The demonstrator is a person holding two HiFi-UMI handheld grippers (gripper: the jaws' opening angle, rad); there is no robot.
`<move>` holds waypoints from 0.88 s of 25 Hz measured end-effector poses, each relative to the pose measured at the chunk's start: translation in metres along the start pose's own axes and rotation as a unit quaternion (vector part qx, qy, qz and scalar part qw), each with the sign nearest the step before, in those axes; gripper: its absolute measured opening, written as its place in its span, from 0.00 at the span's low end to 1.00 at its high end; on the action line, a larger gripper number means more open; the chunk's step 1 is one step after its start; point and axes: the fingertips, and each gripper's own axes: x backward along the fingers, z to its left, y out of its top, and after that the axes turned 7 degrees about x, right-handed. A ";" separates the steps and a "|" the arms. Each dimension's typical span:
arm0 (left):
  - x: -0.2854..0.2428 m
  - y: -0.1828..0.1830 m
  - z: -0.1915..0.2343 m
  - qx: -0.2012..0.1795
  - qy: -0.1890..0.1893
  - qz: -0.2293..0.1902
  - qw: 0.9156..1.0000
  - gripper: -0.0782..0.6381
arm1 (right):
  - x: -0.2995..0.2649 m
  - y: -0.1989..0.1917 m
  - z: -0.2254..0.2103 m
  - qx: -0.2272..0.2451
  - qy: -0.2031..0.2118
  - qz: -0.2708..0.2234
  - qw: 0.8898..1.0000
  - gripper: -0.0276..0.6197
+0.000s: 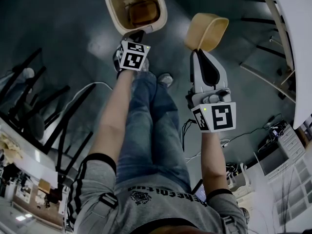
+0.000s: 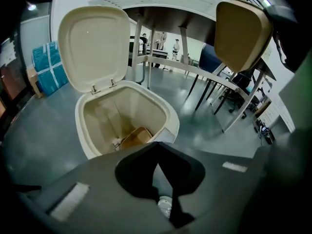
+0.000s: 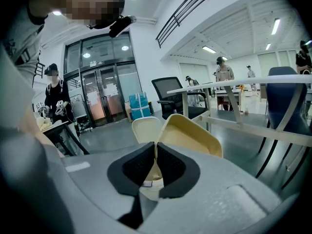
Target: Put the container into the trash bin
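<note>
The cream trash bin (image 1: 134, 6) stands on the floor ahead with its lid (image 2: 92, 45) tipped up and back, and a brown piece (image 2: 137, 136) lies at its bottom. My right gripper (image 1: 199, 51) is shut on the rim of a beige plastic container (image 1: 208, 29), holding it in the air to the right of the bin. The container (image 3: 192, 136) fills the space just past the right gripper (image 3: 156, 152). My left gripper (image 1: 137, 35) hovers at the bin's near edge. In its own view the left gripper (image 2: 156, 146) is shut on nothing, with the container (image 2: 241, 33) at upper right.
A white table (image 1: 297, 38) with slanted legs runs along the right. Black chair frames (image 1: 34, 106) crowd the left. My legs and shoes (image 1: 165, 79) are below the grippers. Cables (image 1: 253, 130) and a drawer unit (image 1: 287, 145) lie at lower right.
</note>
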 end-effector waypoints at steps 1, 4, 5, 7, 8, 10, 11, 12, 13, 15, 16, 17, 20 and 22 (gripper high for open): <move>0.000 0.000 0.000 -0.002 -0.004 0.000 1.000 0.13 | 0.000 0.000 0.001 0.001 0.000 0.000 1.000 0.08; 0.002 -0.001 0.001 -0.007 -0.012 0.001 1.000 0.13 | 0.000 0.001 0.004 0.003 0.001 0.000 1.000 0.08; 0.002 -0.001 0.002 -0.008 -0.012 0.001 1.000 0.13 | 0.000 0.002 0.004 0.004 0.002 0.000 1.000 0.08; 0.005 0.000 0.006 -0.004 -0.012 -0.004 1.000 0.13 | -0.002 0.003 0.005 0.005 0.003 0.000 1.000 0.08; 0.007 0.001 0.007 0.000 -0.013 -0.008 1.000 0.13 | -0.002 0.003 0.005 0.005 0.003 0.000 1.000 0.08; 0.013 0.005 0.009 0.007 -0.015 -0.020 1.000 0.13 | -0.003 0.003 0.006 0.007 0.005 0.000 1.000 0.08; 0.016 0.008 0.010 0.009 -0.017 -0.026 0.999 0.13 | -0.004 0.004 0.007 0.008 0.006 0.001 1.000 0.08; 0.019 0.011 0.011 0.011 -0.019 -0.032 0.999 0.13 | -0.005 0.004 0.008 0.010 0.008 0.002 1.000 0.08; 0.023 0.014 0.012 0.012 -0.021 -0.038 0.999 0.13 | -0.006 0.005 0.009 0.012 0.010 0.003 1.000 0.08; 0.030 0.020 0.016 0.011 -0.022 -0.049 0.999 0.13 | -0.010 0.007 0.013 0.015 0.015 0.004 1.000 0.08; 0.034 0.023 0.019 0.012 -0.022 -0.054 0.998 0.13 | -0.012 0.007 0.015 0.017 0.018 0.004 1.000 0.08; 0.037 0.025 0.021 0.013 -0.021 -0.059 0.998 0.13 | -0.014 0.008 0.017 0.018 0.021 0.004 1.000 0.08; 0.046 0.032 0.027 0.020 -0.019 -0.074 0.997 0.13 | -0.019 0.010 0.022 0.023 0.029 0.004 0.999 0.08; 0.054 0.038 0.028 0.025 -0.021 -0.086 0.996 0.13 | -0.022 0.012 0.026 0.026 0.034 0.004 0.999 0.08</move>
